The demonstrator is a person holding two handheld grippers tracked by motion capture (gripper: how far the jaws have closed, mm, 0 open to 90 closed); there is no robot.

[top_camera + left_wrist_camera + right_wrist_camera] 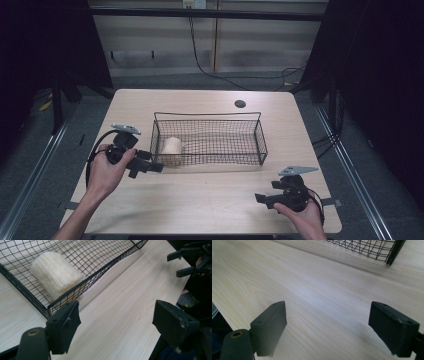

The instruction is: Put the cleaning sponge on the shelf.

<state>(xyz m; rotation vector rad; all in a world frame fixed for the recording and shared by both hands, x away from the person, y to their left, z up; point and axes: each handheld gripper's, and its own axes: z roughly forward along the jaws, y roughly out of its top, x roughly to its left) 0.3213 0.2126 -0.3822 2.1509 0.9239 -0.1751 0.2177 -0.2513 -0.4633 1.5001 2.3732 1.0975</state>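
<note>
My left gripper (116, 325) hangs released at the basket's (260, 135) front-left corner — a pale sponge (56, 275) lies inside there — while my right gripper (327, 327), also released, sits near the table's (210, 195) front-right corner.

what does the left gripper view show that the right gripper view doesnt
Left gripper view alone: a pale rolled sponge lying inside the wire basket near its corner, and the other gripper farther off at the upper right, its fingers apart. Right gripper view alone: a dark strip off the table's edge at lower left. Shared: the wooden table, part of the basket's mesh, and each gripper's own two black fingers spread open with nothing between them.
</note>
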